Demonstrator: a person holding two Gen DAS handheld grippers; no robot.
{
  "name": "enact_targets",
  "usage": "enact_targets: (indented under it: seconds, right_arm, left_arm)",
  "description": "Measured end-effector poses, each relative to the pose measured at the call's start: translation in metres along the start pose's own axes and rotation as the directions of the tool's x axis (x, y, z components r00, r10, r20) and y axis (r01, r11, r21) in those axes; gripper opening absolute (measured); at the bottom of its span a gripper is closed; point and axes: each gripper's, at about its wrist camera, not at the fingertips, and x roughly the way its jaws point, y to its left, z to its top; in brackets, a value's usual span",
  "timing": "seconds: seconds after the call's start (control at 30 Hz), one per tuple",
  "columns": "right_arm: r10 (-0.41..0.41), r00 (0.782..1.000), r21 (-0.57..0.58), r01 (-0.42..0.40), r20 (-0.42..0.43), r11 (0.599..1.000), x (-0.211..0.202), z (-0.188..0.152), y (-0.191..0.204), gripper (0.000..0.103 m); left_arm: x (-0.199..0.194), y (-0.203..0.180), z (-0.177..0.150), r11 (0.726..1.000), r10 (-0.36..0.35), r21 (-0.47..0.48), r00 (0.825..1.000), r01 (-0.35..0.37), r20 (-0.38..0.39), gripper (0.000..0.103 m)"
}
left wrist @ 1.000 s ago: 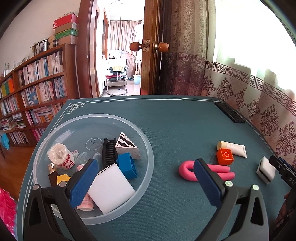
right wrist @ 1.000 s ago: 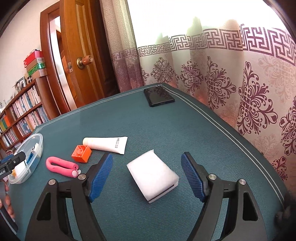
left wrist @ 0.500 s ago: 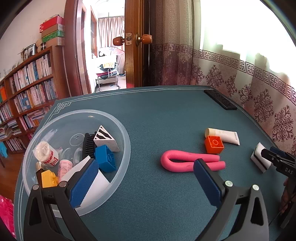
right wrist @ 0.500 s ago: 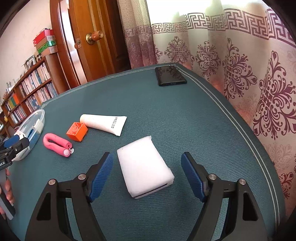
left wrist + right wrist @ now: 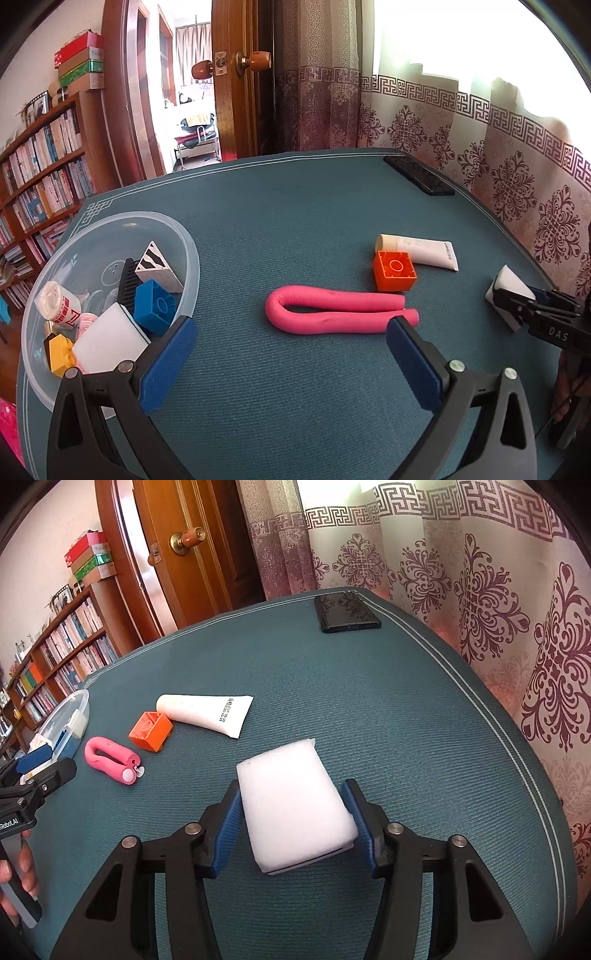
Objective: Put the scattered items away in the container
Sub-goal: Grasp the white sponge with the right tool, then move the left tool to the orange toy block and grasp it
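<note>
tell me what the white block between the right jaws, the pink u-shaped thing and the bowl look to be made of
White block: likely melamine-type foam sponge; matte, fine-pored surface, soft rounded edges.
Pink U-shaped roller: probably soft foam, perhaps over a bendable core; matte skin, small dents, held in a bend.
Bowl: clear plastic, glossy; its contents show through the wall.

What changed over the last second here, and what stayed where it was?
The right tool moved in and narrowed from wide open onto the white sponge, its pads now at the sponge's sides. The left tool, still open and empty, swung away from the clear bowl toward the pink foam curler. The orange brick, white tube and phone stayed put.
</note>
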Motion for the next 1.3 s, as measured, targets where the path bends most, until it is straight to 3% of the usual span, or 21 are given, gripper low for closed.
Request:
enact_targets:
  seconds: [0.5, 1.0, 1.23, 1.3]
  right_arm:
    - [0.029, 0.999, 0.071, -0.031, 0.020, 0.997, -0.007, -0.002, -0.012, 0.057]
    - [0.027, 0.999, 0.074, -0.028, 0.020, 0.997, -0.007, -0.003, -0.011, 0.057]
    - [0.027, 0.999, 0.074, -0.028, 0.020, 0.997, -0.007, -0.004, -0.010, 0.057]
    - [0.026, 0.999, 0.073, -0.028, 0.020, 0.997, -0.007, -0.004, -0.009, 0.057]
  left_arm:
    - [0.037, -0.058, 0.021, 0.997, -0.025, 0.071, 0.998, 0.029, -0.058, 0.103]
    - [0.079, -0.071, 0.037, 0.995, -0.042, 0.088, 0.991, 0.053, -0.127, 0.102]
    - [0.087, -0.069, 0.037, 0.995, -0.056, 0.074, 0.988, 0.067, -0.143, 0.087]
    - [0.086, -0.069, 0.038, 0.994, -0.062, 0.076, 0.989, 0.073, -0.136, 0.075]
